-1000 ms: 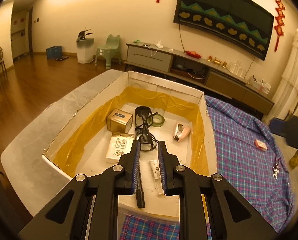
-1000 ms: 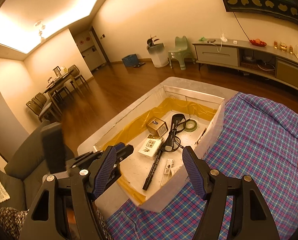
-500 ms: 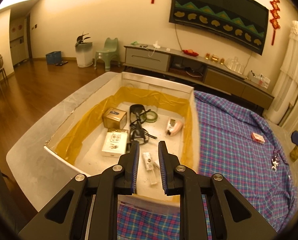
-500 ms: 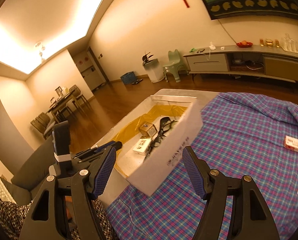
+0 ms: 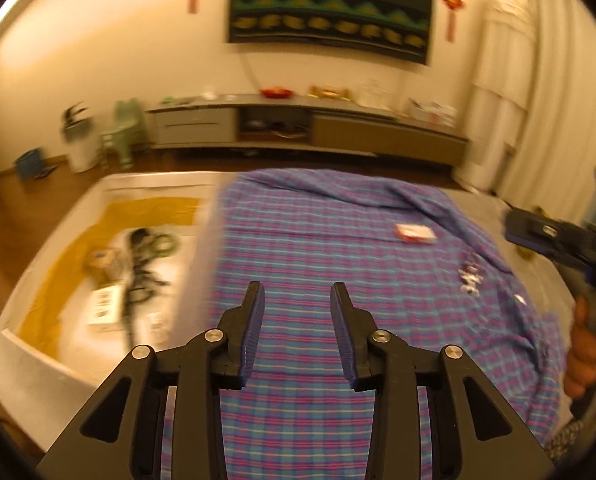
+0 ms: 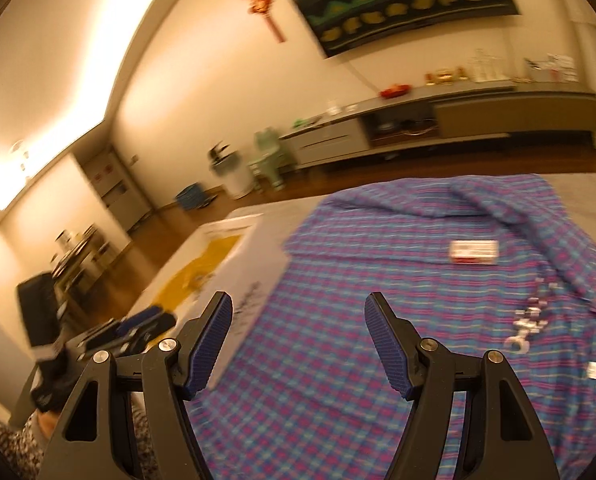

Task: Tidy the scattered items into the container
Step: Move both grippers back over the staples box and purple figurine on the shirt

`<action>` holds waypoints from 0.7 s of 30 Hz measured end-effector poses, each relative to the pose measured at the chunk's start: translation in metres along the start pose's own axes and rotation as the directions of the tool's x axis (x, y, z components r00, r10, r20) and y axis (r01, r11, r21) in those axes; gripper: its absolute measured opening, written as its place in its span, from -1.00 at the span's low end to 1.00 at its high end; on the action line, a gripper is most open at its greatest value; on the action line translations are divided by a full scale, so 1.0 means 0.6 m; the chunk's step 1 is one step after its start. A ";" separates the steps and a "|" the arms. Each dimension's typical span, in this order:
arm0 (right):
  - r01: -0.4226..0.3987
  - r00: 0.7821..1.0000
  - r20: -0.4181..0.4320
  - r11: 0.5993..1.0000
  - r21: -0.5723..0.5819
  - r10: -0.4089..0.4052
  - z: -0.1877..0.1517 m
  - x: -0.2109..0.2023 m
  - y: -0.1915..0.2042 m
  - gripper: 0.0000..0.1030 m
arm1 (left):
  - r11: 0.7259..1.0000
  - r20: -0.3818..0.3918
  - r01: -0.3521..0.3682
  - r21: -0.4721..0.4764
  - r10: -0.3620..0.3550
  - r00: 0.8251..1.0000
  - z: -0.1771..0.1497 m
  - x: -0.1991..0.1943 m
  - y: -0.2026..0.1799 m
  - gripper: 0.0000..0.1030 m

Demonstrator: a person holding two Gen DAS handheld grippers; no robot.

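The small red-and-white box (image 6: 474,252) looks light and stiff, best pinched across its short sides; the left gripper (image 5: 297,316) is opening on nothing; the right gripper (image 6: 298,324) is spread wide, empty.

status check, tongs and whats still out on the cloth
Left tongs opening, empty. Right tongs open, empty. Red-and-white box and keychain loose on plaid cloth, outside the container. Nothing in the way.

A red-and-white packet (image 6: 474,251) and keychain (image 6: 532,322) lie apart (on plaid), outside the white box (image 5: 190,276).
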State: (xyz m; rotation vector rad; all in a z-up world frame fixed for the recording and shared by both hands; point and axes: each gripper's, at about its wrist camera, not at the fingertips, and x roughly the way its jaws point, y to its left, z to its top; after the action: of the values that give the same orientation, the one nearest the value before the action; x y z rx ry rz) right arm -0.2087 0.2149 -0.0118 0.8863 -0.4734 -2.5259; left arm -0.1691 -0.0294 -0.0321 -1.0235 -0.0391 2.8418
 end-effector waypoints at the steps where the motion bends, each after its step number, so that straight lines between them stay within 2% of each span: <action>1: 0.019 1.000 -0.002 1.000 0.017 -0.019 0.002 -0.003 -0.019 0.36 | 1.000 -0.004 0.019 0.023 -0.019 1.000 0.004 0.006 -0.020 -0.29; 5: 0.154 0.988 -0.046 0.985 0.078 -0.151 0.007 0.001 -0.108 0.36 | 0.989 -0.004 0.082 0.124 -0.082 0.997 0.022 0.030 -0.089 -0.19; 8: 0.252 0.966 -0.093 0.962 0.106 -0.242 0.009 0.007 -0.170 0.36 | 0.972 -0.016 0.134 0.191 -0.133 0.991 0.040 0.058 -0.134 -0.14; 11: 0.347 0.932 -0.147 0.933 0.097 -0.332 0.003 0.015 -0.220 0.36 | 0.952 -0.055 0.193 0.240 -0.185 0.981 0.057 0.104 -0.173 -0.12; 17: 0.411 0.892 -0.244 0.908 0.084 -0.382 -0.012 0.056 -0.284 0.36 | 0.905 -0.163 0.287 0.313 -0.247 0.955 0.082 0.241 -0.245 -0.11; 19: 0.430 0.879 -0.265 0.899 0.082 -0.396 -0.014 0.072 -0.297 0.36 | 0.889 -0.204 0.305 0.342 -0.247 0.947 0.086 0.299 -0.266 -0.10; 21: 0.440 0.872 -0.280 0.894 0.088 -0.402 -0.017 0.086 -0.310 0.36 | 0.881 -0.216 0.300 0.367 -0.233 0.948 0.088 0.347 -0.280 -0.10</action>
State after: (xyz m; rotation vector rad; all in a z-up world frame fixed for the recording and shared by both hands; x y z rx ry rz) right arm -0.2895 0.3468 -0.1279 1.4961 -0.4249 -2.7237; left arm -0.3441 0.1634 -0.1120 -1.0596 0.3666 2.3699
